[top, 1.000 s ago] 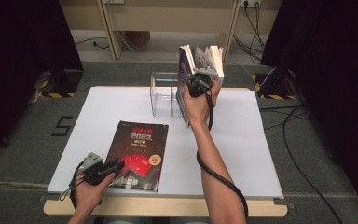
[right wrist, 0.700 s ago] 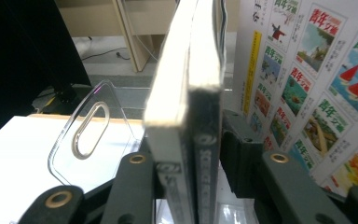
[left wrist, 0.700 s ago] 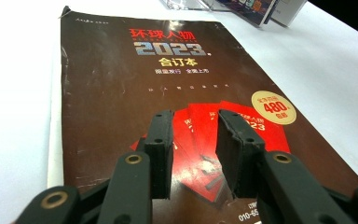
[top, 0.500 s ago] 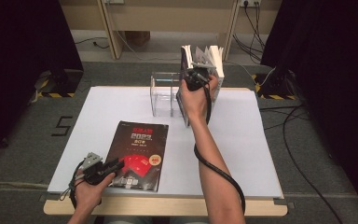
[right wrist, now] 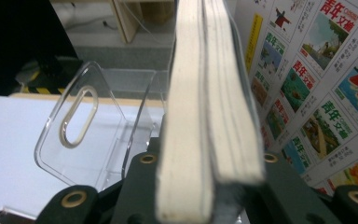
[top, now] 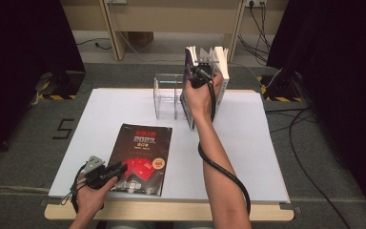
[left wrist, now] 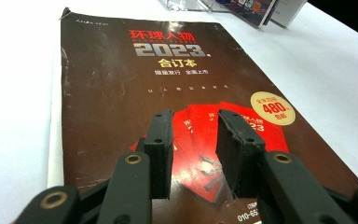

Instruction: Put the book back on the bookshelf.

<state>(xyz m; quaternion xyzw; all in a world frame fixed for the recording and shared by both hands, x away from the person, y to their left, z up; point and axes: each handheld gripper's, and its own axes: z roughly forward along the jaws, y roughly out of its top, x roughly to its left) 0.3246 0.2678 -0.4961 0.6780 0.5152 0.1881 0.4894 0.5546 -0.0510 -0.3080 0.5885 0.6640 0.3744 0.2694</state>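
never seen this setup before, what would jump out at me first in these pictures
First, the right gripper clamped on a thick book standing upright beside a clear acrylic rack at the far edge of the white table; its jaws have just been closing on the pages. Next, the dark magazine lying flat near the front edge, the left gripper open over its cover.

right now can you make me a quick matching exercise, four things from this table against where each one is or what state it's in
Things:
1. dark magazine
2. thick book
3. clear acrylic file holder
4. left gripper

States:
a. stands at the table's far edge, left of the upright books
b. lies flat on the white table, cover up
c. jaws apart, over the magazine's near edge
d. upright, clamped between the right gripper's jaws

Pairs: 1-b, 2-d, 3-a, 4-c
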